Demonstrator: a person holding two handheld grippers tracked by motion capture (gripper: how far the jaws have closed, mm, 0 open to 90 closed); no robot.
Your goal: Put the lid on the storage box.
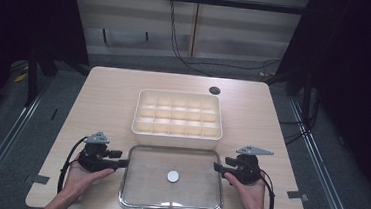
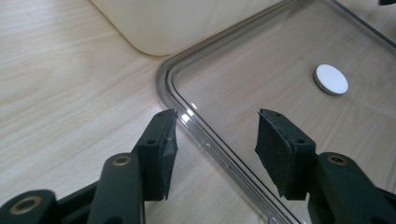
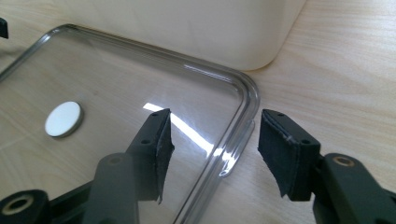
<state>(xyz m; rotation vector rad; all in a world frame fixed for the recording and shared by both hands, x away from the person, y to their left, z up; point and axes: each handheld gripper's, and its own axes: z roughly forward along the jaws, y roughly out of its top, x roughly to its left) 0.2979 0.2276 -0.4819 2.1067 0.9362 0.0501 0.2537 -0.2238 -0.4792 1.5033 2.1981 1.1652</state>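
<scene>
A clear plastic lid [image 1: 142,181] lies flat on the table near the front edge, with a small white disc [image 1: 173,175] at its middle. Behind it stands a cream divided box [image 1: 177,115] with several compartments. My left gripper [image 1: 124,163] is open, its jaws straddling the lid's left rim [image 2: 205,137]. The white disc [image 2: 331,79] shows beyond it. My right gripper [image 1: 217,166] is open too, one jaw on each side of the lid's right rim [image 3: 233,149]. The disc [image 3: 64,119] lies to its left. Neither gripper holds anything.
The box's wall [image 2: 187,23] rises just past the lid's far edge [image 3: 196,28]. A dark round hole [image 1: 214,90] is in the tabletop at the back right. Bare wood lies on both sides of the lid. Cables hang behind the table.
</scene>
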